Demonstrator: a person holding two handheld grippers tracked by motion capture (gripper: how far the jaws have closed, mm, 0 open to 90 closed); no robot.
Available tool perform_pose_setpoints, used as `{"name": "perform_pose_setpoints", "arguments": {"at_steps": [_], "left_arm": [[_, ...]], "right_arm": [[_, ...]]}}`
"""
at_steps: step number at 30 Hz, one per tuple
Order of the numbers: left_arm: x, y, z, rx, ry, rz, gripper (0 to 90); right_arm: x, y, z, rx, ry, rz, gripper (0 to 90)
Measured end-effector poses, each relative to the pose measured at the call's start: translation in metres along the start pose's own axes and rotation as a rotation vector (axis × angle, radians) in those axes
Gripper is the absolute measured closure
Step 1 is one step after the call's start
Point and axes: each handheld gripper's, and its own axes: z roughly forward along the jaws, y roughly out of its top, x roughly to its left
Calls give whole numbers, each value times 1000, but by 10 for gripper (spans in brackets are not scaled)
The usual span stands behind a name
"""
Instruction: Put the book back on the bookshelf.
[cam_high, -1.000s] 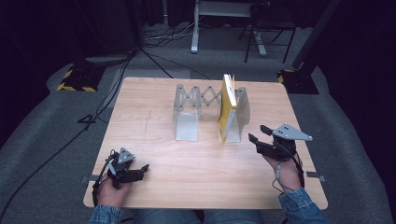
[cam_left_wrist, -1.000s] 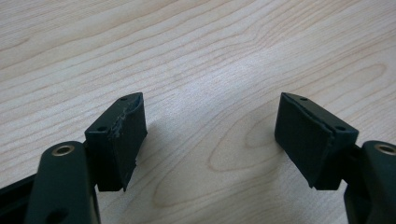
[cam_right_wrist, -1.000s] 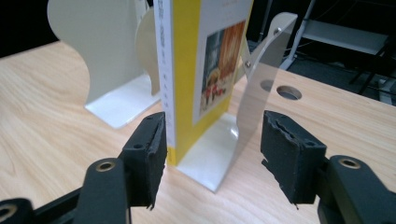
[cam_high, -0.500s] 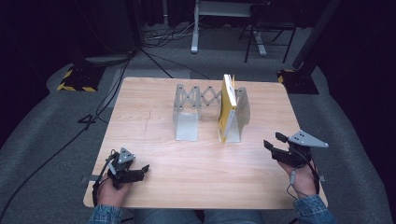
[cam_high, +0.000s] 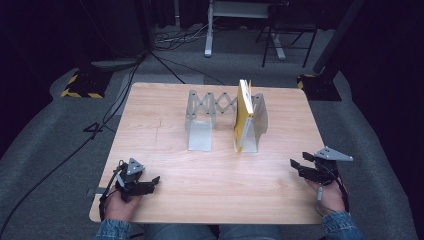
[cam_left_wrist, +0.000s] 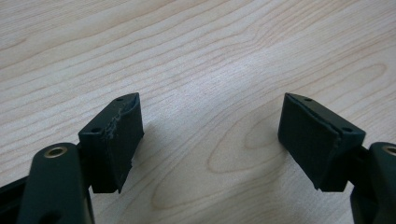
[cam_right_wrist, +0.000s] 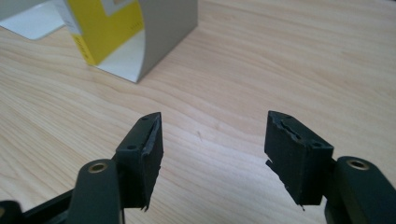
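Left gripper (cam_high: 150, 182) sits at the near-left corner of the light wood-grain table (cam_high: 165, 145), jaws spread wide with nothing between them. In the left gripper view (cam_left_wrist: 210, 135) we see bare grain between the black pads (cam_left_wrist: 114, 140), and the pad edges look chipped and rough.

Right gripper (cam_high: 297, 167) is at the near-right edge, jaws also wide apart and empty. The grey three-cornered plate on top of it reads clearly from the high view. In the right gripper view (cam_right_wrist: 215, 149) we see the same worn black pads (cam_right_wrist: 149, 154).

Beyond the grippers, mid-table toward the far side: a grey metal expanding book rack (cam_high: 210, 107) with a scissor lattice joining two L-shaped end plates, its long axis running left-right. A thin yellow book (cam_high: 243, 112) stands upright just beside the right end plate, long axis vertical, spine edge facing us, covers facing left and right.

The right gripper view adds what the high view lacks: the yellow cover (cam_right_wrist: 105, 28) with a white panel near the top, resting on the smooth matte foot (cam_right_wrist: 154, 32) of the end plate. The high view alone shows the lattice, grey carpet (cam_high: 70, 150) and black cables (cam_high: 100, 125) off the table.
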Motion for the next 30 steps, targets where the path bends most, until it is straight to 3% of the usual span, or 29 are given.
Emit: {"name": "perform_pose_setpoints", "arguments": {"at_steps": [12, 22, 24, 27, 29, 30], "left_arm": [[0, 0, 0, 0, 0, 0, 227], [0, 0, 0, -1, 0, 0, 228], [0, 0, 0, -1, 0, 0, 227], [0, 0, 0, -1, 0, 0, 227], [0, 0, 0, -1, 0, 0, 227], [0, 0, 0, -1, 0, 0, 227]], "right_arm": [[-6, -28, 9, 29, -36, 15, 372], [2, -36, 16, 60, -43, -32, 373], [3, -35, 18, 87, -38, -45, 371], [3, -34, 19, 96, -48, -16, 325], [1, -34, 21, 108, -18, 19, 269], [2, -34, 22, 111, -15, 4, 250]]}}
